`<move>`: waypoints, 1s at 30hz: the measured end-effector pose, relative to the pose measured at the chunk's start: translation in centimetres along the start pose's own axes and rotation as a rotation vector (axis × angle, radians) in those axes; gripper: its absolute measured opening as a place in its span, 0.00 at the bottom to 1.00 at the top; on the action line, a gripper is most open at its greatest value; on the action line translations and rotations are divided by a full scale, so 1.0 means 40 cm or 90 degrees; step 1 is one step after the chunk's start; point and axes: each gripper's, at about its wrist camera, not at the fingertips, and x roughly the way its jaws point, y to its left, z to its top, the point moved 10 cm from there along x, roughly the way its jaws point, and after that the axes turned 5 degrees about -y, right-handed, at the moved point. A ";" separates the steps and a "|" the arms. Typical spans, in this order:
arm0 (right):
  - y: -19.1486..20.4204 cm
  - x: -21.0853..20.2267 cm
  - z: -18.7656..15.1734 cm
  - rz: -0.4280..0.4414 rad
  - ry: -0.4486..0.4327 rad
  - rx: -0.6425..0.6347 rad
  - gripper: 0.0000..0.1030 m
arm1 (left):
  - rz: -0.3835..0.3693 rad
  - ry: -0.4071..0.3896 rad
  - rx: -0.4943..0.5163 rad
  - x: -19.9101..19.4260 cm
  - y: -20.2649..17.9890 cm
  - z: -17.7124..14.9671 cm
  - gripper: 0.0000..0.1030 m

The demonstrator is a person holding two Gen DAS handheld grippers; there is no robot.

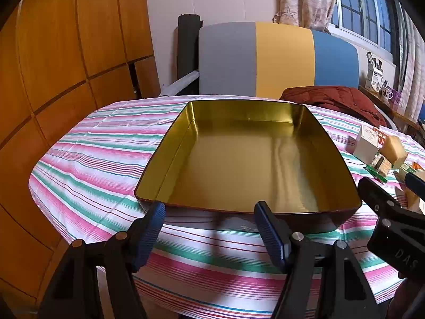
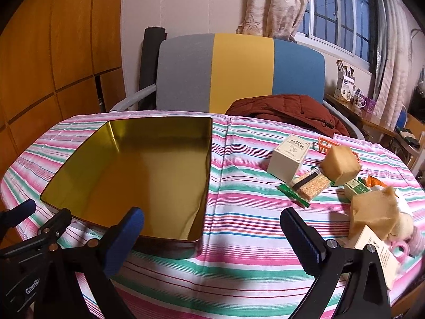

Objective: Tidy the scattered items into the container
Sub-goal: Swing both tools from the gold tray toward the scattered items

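An empty gold-lined tin sits on the striped tablecloth. My left gripper hangs open just in front of the tin's near rim, nothing between its blue pads. To the right my right gripper stands wide open over bare cloth, beside the tin's near right corner. Scattered items lie on the right: a white box, a tan sponge block, a snack packet, a small green box, a larger sponge piece, a cream carton. In the left wrist view the white box and sponge show at right.
A grey, yellow and blue chair back stands behind the table with a red-brown jacket on it. Wooden cabinets line the left. An orange plastic piece and a pink ring lie among the items. A cluttered side table sits under the window.
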 end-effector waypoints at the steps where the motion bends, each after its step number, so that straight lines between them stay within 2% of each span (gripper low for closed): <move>1: -0.005 -0.002 -0.001 -0.001 0.000 0.001 1.00 | -0.002 0.000 0.001 -0.001 -0.003 0.000 0.69; 14: -0.054 -0.006 -0.020 -0.001 0.006 0.019 1.00 | -0.031 0.004 0.029 -0.009 -0.055 -0.007 0.69; 15: -0.057 -0.009 -0.020 0.006 0.004 0.019 1.00 | -0.050 0.003 0.032 -0.013 -0.067 -0.008 0.69; 19: -0.106 -0.046 -0.021 0.047 -0.032 0.030 1.00 | -0.188 0.016 0.017 -0.034 -0.135 -0.016 0.69; 21: -0.144 -0.068 -0.026 0.061 -0.050 0.038 1.00 | -0.196 0.007 0.039 -0.041 -0.160 -0.015 0.69; 25: -0.270 -0.119 -0.062 0.054 -0.064 0.043 1.00 | -0.189 -0.027 0.128 -0.074 -0.235 -0.009 0.69; 30: -0.436 -0.158 -0.133 0.026 -0.035 0.099 1.00 | -0.317 -0.030 0.189 -0.114 -0.382 -0.016 0.69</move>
